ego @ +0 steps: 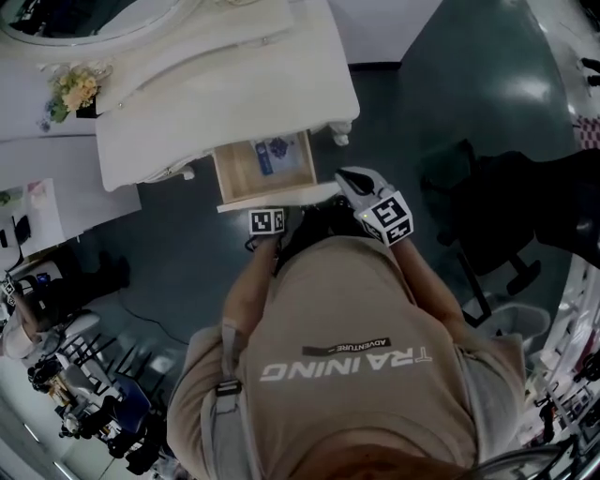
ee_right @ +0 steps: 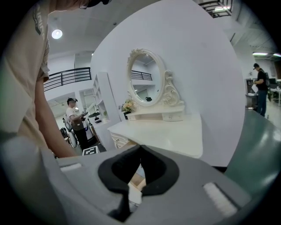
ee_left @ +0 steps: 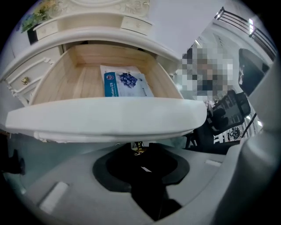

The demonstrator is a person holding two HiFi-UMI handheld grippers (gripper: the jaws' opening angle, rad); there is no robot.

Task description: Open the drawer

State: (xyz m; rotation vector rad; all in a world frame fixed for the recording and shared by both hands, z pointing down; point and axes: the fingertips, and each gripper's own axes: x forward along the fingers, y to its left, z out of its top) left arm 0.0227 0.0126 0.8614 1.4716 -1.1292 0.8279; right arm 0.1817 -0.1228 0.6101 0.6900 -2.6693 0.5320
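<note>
Under drawer front (ee_left: 105,116), drawer knob (ee_left: 138,149) half hidden — packet (ee_left: 125,84) print too small to read; mirror (ego: 84,19) cropped at top.

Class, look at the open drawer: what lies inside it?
One flat white-and-blue packet lies on the wooden floor of the drawer. Its white front hides the floor's nearest strip.

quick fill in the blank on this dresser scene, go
The dressing table's drawer is ___.
The packet in it has ___ print.
Its knob sits between the ___ gripper's jaws.
The mirror's shape is ___.
Missing: open; blue; left; oval
</note>
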